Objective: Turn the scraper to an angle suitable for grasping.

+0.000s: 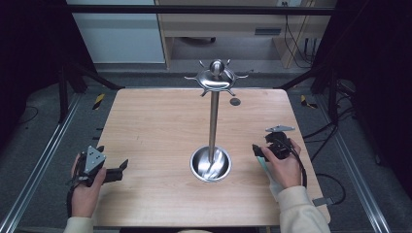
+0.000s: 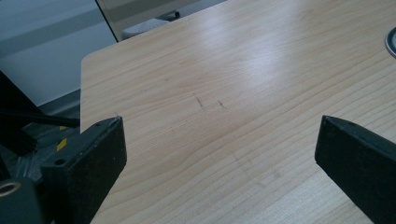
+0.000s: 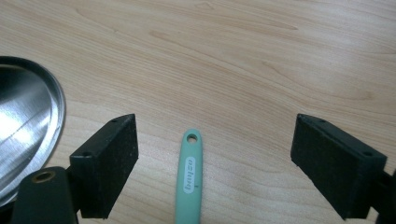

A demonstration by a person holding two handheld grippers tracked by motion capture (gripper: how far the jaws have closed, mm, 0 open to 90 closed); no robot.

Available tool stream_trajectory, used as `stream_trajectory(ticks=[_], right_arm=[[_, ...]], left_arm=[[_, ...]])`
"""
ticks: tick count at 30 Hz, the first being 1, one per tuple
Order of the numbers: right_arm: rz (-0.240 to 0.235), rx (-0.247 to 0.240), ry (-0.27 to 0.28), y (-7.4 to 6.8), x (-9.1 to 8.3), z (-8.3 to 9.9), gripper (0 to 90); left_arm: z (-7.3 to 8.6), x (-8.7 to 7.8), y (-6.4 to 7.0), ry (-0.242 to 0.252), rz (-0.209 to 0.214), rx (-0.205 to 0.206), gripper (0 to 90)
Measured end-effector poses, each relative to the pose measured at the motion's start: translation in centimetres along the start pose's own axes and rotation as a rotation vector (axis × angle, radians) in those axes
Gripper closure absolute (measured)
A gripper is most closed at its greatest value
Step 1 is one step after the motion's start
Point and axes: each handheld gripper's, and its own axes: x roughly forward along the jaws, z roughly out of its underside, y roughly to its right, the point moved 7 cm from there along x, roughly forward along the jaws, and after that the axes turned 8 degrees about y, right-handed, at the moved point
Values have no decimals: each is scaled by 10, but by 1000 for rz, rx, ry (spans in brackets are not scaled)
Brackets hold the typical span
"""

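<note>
Step in hand: right hand-held gripper about to pick up the mint-green utensil handle, judging by how it lines up.
Handle location: flat on the counter, near the right front, just right of the steel stand's round base; in the high view it pokes out under the right hand.
Handle vs right hand-held gripper: between the two jaws, nearer the left-hand one in the right gripper view, touching neither; hanging-hole end points away from the camera.
Right hand-held gripper state: jaws wide apart, nothing held.
Left hand-held gripper: jaws apart, empty, over bare counter at the left front, well apart from the handle.
How to do it well: centre the jaws on the handle, drop low, close across the narrow width; keep clear of the base rim.
Stand: tall pole with hooks on top, likely where the hole goes.
</note>
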Motion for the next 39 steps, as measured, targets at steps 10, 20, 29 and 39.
stream_trajectory(ticks=[10, 20, 29, 39], right_arm=[[-1, -61, -11, -14, -3, 1, 155], [-52, -147, -14, -36, -3, 1, 435], [-143, -217, -42, -50, 0, 8, 746], [-138, -173, -84, -41, 3, 15, 900]], left_arm=[[0, 0, -2, 0, -3, -2, 20], [0, 0, -2, -4, -3, 3, 20], [1, 0, -1, -8, -2, 9, 20], [1, 2, -1, -12, -2, 16, 20]])
